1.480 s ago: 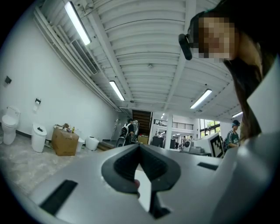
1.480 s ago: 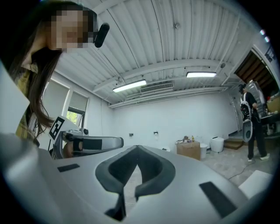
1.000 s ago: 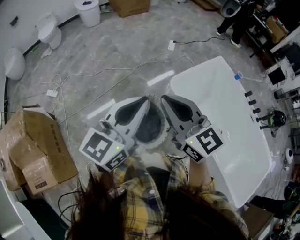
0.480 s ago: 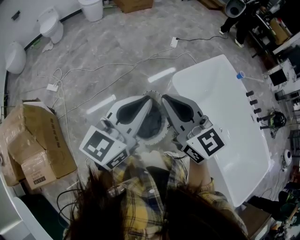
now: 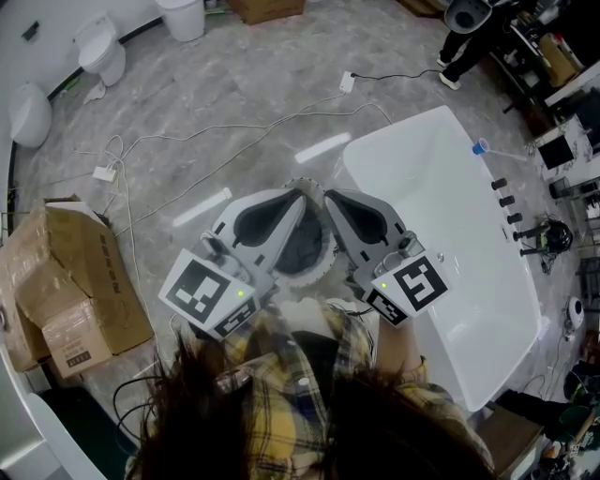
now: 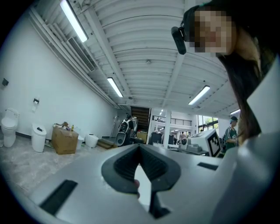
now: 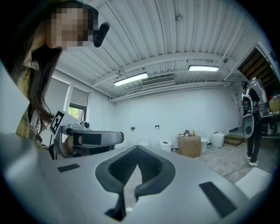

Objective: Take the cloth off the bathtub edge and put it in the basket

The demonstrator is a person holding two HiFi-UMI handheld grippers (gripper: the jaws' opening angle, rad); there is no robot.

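Observation:
A round white basket (image 5: 323,270) with a scalloped rim stands on the floor beside the white bathtub (image 5: 450,244). Something dark grey (image 5: 302,251) lies inside it; whether this is the cloth I cannot tell. No cloth shows on the tub's edge. My left gripper (image 5: 301,193) and right gripper (image 5: 327,195) hover side by side over the basket, tips nearly touching each other. Both are shut and empty. The left gripper (image 6: 140,145) view and right gripper (image 7: 137,148) view look level across the room, jaws closed on nothing.
A torn cardboard box (image 5: 66,291) sits at the left. Cables (image 5: 187,150) trail over the marble floor. A toilet (image 5: 98,52) and a white bin (image 5: 183,14) stand at the back. Black taps (image 5: 502,202) line the tub's far rim. A person (image 5: 469,28) stands top right.
The head view has shifted slightly. Both grippers hold their place over the basket and stay shut.

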